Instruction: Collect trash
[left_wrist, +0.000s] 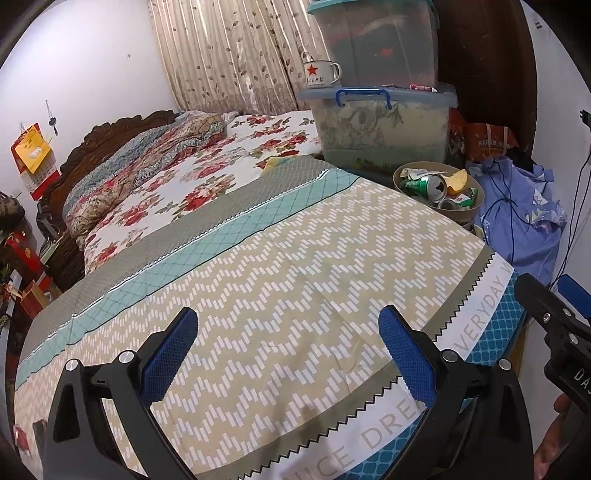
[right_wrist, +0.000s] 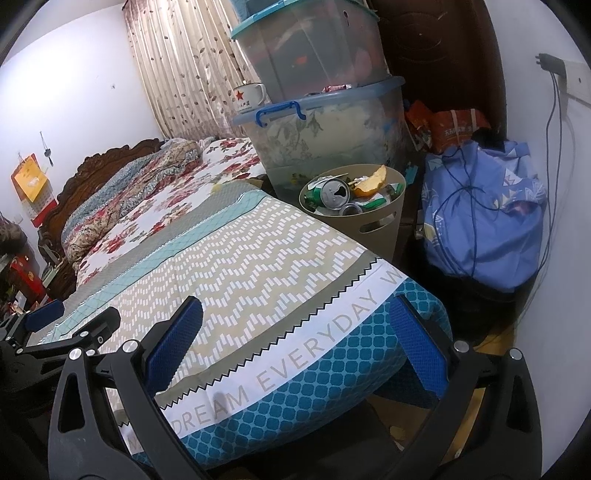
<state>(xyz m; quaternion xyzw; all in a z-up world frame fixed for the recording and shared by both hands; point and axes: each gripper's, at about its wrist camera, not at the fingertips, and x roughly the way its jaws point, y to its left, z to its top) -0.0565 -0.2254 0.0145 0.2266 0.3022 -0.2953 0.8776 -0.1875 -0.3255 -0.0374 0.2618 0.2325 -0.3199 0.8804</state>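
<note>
The task is judged to be nearly or wholly finished: cans (right_wrist: 334, 192), a peel (right_wrist: 371, 181) and wrappers are seen piled to the rim of the beige waste bin (right_wrist: 373, 229) at the far corner of the bed (left_wrist: 258, 258), and no loose trash can be found on the patterned bedspread. Both the left gripper (left_wrist: 288, 354) and the right gripper (right_wrist: 295, 339) are held over the near end of the bed with jaws spread wide and nothing between them. The bedroom is crowded behind the bin by stacked storage boxes (right_wrist: 321, 125), an enamel mug (left_wrist: 321, 74), curtains (left_wrist: 229, 55) and a blue cloth bundle (right_wrist: 484, 221).
</note>
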